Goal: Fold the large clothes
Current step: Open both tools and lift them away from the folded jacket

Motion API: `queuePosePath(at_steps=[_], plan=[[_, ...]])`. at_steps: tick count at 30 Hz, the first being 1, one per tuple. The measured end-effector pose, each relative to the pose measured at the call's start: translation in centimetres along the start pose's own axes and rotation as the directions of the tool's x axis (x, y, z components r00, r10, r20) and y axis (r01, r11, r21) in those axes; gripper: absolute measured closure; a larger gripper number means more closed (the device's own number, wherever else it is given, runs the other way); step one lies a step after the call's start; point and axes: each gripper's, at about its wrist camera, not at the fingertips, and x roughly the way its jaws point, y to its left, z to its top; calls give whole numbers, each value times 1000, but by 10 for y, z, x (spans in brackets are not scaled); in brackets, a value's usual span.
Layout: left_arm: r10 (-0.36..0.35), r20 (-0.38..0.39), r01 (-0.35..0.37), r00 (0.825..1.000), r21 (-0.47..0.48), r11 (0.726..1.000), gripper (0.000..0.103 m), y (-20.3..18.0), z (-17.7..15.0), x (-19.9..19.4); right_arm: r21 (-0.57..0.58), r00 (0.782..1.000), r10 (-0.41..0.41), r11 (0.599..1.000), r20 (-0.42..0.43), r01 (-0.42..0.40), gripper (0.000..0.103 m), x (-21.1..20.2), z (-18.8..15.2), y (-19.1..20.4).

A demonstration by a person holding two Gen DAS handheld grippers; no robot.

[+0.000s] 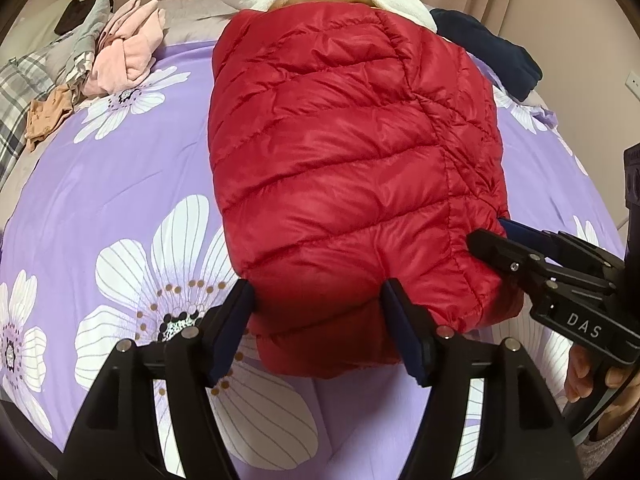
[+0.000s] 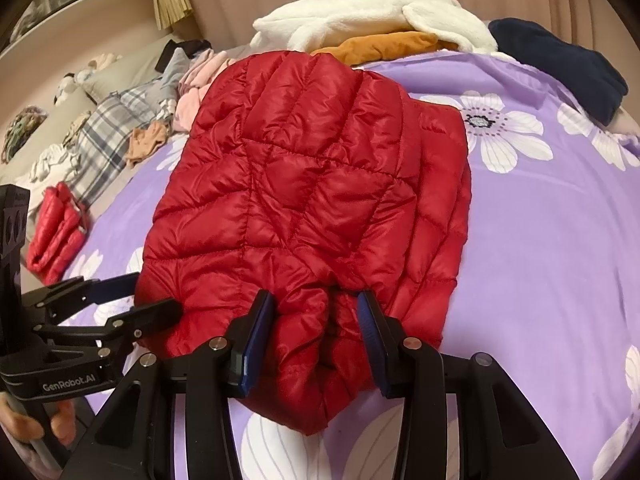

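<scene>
A red quilted puffer jacket (image 1: 336, 160) lies folded into a thick bundle on the purple flowered bedspread (image 1: 120, 184); it also shows in the right wrist view (image 2: 304, 184). My left gripper (image 1: 320, 308) has its jaws wide apart around the jacket's near edge, the padding bulging between them. My right gripper (image 2: 316, 320) likewise straddles the near corner of the jacket, jaws apart with red fabric bunched between. The right gripper shows at the jacket's right edge in the left wrist view (image 1: 486, 234). The left gripper shows at its left edge in the right wrist view (image 2: 154, 296).
A white fleece garment (image 2: 372, 12), an orange one (image 2: 384, 46) and a navy one (image 2: 568, 64) lie at the far side of the bed. Pink (image 1: 128, 52) and plaid (image 1: 24, 92) clothes lie far left. A second folded red jacket (image 2: 56, 232) lies at the left edge.
</scene>
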Motion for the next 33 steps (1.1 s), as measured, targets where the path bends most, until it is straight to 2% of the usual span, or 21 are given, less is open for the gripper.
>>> queuePosePath(at_steps=[8,15,20,26,30,33], plan=[[2,-10,-2,1000,-15,1000,32,0,-9,-8,14,1000,-6,1000,-6,6,58,-9,-6,-3],[57,4,-57,998,-6,998,22,-3,-20,-22,39,1000,-13,999,-11,13,56,-23,-13,-10],[104,-4,-104,995,-22,994,21,-4,-29,-30,23,999,-49,999,-10,50,47,-34,-19,-9],[109,6,-109,994,-35,993,21,-7,-36,-44,-14,996,-94,996,-11,94,45,-48,-26,-5],[117,18,-116,993,-36,993,20,-11,-39,-53,-8,996,-89,996,1,89,36,-60,-28,-6],[114,24,-113,993,-33,993,18,-14,-39,-60,-6,996,-89,996,17,89,36,-68,-27,-4]])
